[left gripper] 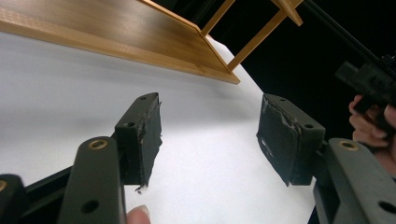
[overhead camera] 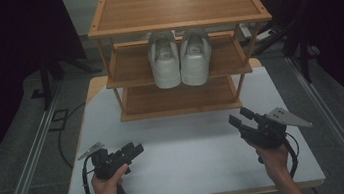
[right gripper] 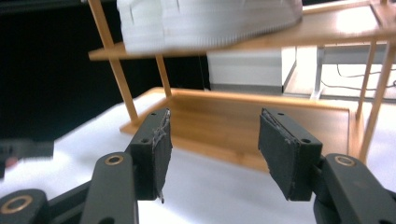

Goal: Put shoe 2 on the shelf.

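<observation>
A pair of white shoes (overhead camera: 181, 58) stands side by side on the middle shelf of a three-tier wooden rack (overhead camera: 178, 23); their soles (right gripper: 205, 21) show at the top of the right gripper view. My left gripper (overhead camera: 135, 149) rests low over the white tabletop at the front left, held in a hand, jaws open and empty, as seen in its own view (left gripper: 210, 137). My right gripper (overhead camera: 239, 117) hovers at the front right, pointing toward the rack; its jaws (right gripper: 212, 151) stand wide open with nothing between them.
The white table (overhead camera: 187, 150) has a wooden edge along its front. The rack's bottom shelf (overhead camera: 178, 98) is bare. Dark curtains and metal floor rails (overhead camera: 32, 161) flank the table. The other hand and gripper (left gripper: 369, 81) show far right in the left gripper view.
</observation>
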`<state>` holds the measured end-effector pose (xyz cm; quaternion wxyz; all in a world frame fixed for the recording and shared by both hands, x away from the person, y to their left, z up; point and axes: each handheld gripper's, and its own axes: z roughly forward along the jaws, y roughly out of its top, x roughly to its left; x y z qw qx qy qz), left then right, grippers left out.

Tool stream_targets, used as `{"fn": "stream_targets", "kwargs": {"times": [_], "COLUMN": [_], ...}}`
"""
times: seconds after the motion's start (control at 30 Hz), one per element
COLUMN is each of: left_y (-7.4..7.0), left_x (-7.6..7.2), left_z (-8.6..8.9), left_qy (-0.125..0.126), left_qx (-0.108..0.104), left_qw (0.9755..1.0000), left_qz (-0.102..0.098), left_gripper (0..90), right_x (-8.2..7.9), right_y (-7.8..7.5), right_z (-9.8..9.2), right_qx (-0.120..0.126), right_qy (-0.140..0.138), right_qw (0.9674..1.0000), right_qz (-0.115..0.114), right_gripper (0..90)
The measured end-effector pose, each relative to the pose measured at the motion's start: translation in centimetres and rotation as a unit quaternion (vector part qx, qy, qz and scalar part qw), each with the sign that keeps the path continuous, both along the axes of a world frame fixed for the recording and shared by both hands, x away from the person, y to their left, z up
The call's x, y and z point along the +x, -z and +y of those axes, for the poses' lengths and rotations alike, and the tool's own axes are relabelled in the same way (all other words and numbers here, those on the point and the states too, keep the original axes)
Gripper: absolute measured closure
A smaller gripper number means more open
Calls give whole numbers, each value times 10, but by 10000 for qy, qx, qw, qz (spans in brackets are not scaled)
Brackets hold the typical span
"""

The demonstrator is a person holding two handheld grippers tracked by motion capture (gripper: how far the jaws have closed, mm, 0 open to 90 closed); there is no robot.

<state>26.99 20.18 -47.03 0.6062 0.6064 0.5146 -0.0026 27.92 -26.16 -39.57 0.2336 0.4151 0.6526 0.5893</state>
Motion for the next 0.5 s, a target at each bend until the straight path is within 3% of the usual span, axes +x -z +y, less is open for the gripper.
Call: {"fn": "stream_targets", "kwargs": {"times": [0.2,0.27,0.4,0.5], "left_y": [2,1,0,0], "left_x": [1,1,0,0], "left_z": [0,0,1,0], "left_qy": [14,8,-22,-46], "left_qx": [19,17,28,31], "left_qw": [10000,10000,10000,10000], "left_qz": [19,19,1,5], "left_gripper": [392,392,392,391], "right_x": [-6,-4,-5,-4], "right_y": [23,24,19,21], "right_z": [-7,-7,-6,-9], "right_qx": [47,124,54,-17], "right_qy": [8,21,49,111], "right_qw": [9999,9998,10000,9999], "right_qz": [148,172,23,45], "right_gripper": [430,428,408,388]}}
